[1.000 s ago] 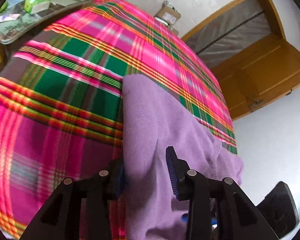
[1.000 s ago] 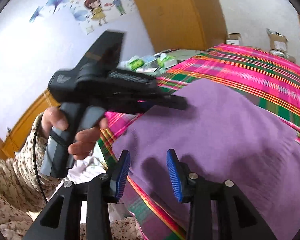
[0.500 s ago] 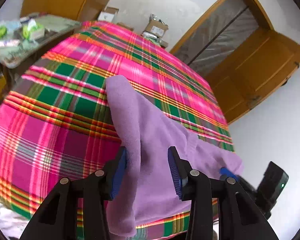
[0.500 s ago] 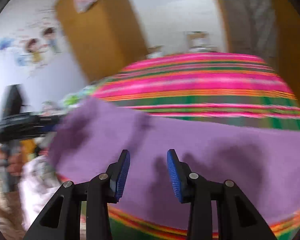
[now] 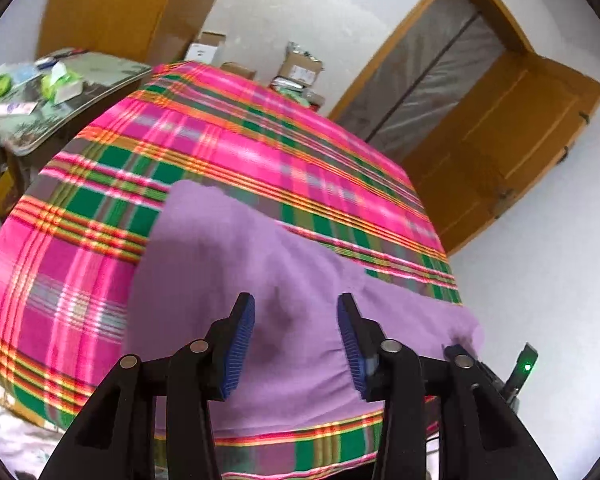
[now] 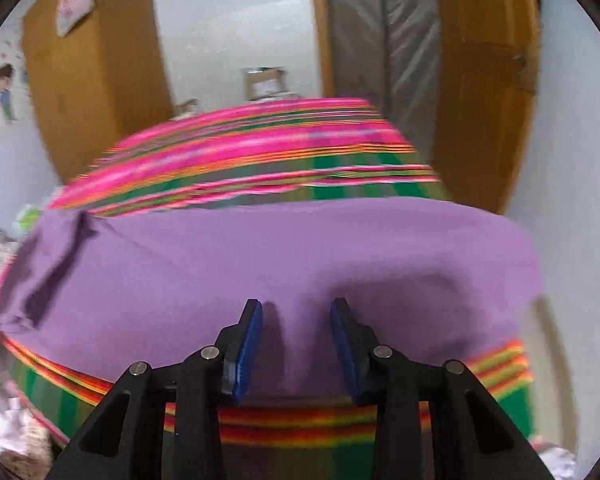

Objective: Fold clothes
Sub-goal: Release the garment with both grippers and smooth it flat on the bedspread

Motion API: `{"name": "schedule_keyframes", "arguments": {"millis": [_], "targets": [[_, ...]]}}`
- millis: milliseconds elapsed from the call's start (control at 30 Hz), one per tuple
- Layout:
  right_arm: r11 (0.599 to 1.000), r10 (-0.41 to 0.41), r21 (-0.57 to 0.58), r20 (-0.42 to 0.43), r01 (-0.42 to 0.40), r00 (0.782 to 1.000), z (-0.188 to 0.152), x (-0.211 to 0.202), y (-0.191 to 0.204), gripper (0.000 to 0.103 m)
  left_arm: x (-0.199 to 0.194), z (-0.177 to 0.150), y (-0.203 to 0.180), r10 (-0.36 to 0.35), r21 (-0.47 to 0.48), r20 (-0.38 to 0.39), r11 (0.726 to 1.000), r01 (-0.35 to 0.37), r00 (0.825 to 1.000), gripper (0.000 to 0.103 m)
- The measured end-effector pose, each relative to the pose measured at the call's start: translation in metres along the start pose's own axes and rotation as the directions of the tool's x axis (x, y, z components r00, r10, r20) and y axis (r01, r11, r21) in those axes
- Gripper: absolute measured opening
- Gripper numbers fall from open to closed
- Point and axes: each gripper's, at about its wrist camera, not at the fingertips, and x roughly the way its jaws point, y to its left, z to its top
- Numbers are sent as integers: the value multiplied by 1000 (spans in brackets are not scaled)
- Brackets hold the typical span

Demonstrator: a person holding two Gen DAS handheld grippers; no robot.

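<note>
Looking down past your left gripper (image 5: pixel 296 340), you see its jaws spread, having just been opening, with nothing pinched between them; only the purple garment (image 5: pixel 260 280) lies below the gap. Your right gripper (image 6: pixel 296 340) also stands parted over the cloth and grips nothing, though its jaws have just been closing a little. The garment lies spread across the near part of the plaid bedspread (image 5: pixel 228 148), its near edge close to the bed's front border. It reads as a soft, light knit or fleece: limp, with no stiffness, so it will sag and drape from wherever you lift it. It looks matte and slightly fuzzy, so the ribbed pads should bite well without slipping, and it is not fragile. A loose fold or sleeve bunches at the left end in the right wrist view (image 6: pixel 56 264); smooth that first, I would judge. Take hold at a corner or along a hem, pinching both layers, not the flat middle. Beyond the bed stand cardboard boxes (image 5: pixel 300 68) and a wooden door (image 5: pixel 500 140).
</note>
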Motion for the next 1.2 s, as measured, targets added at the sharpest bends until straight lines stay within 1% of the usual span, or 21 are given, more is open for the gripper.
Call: {"name": "schedule_keyframes", "arguments": {"millis": [100,167,267,333,400,433,467,500,533,667,767,833,867,900,967,1033,1067,1100,1133,1167,1200], "targets": [[999,-25,36,12,24,1000,-6,-7,-25,36,15,-3,-17,-32,34,-42,999,33,999,46],[996,-62,59,16,60,998,-8,-13,-40,35,26,-5,-27,-49,45,-71,998,52,996,46],[990,-98,107,23,95,995,-9,-19,-60,35,50,-13,-44,-78,74,-138,993,89,987,46],[979,-127,163,35,120,991,-7,-23,-78,37,67,-20,-59,-87,105,-188,989,108,978,46],[963,-130,242,39,117,991,-3,-26,-103,38,83,-27,-74,-104,136,-233,981,138,967,46],[950,-113,296,40,96,993,-1,-25,-118,40,91,-31,-83,-114,154,-257,975,158,960,46],[937,-100,340,38,81,994,0,-23,-130,46,100,-36,-92,-123,172,-282,969,176,952,46],[922,-91,381,38,70,995,1,-21,-142,49,106,-40,-100,-128,192,-302,962,191,945,46],[907,-83,416,38,60,996,2,-20,-153,49,114,-45,-109,-131,215,-327,954,209,936,46],[905,-82,422,44,56,996,14,-10,-173,54,139,-58,-128,-133,244,-396,939,244,909,46],[918,-42,395,29,27,999,23,2,-183,58,152,-62,-134,-136,247,-427,933,260,894,46],[909,-7,418,9,3,1000,28,15,-195,58,160,-64,-137,-136,247,-448,931,269,883,46],[902,11,432,4,-12,1000,28,19,-198,58,162,-66,-138,-137,246,-451,931,271,882,46],[894,28,447,1,-26,1000,30,25,-203,58,164,-67,-139,-141,246,-453,929,275,880,46],[868,114,484,29,-114,993,31,34,-211,58,167,-68,-142,-144,253,-459,925,284,877,46],[824,202,537,21,-182,979,30,42,-217,57,169,-67,-143,-151,248,-463,924,292,873,48],[811,232,547,25,-208,972,29,44,-218,52,169,-66,-143,-157,241,-466,924,295,871,49],[808,242,548,30,-218,970,29,45,-218,37,170,-65,-143,-162,235,-467,925,298,869,49],[809,238,546,38,-220,971,28,42,-218,29,171,-64,-142,-167,226,-468,927,300,868,49],[810,234,543,47,-221,971,28,40,-217,12,172,-64,-142,-171,219,-469,928,301,867,49],[811,230,541,57,-224,972,28,37,-217,10,172,-63,-142,-172,216,-468,929,301,867,49]]}}
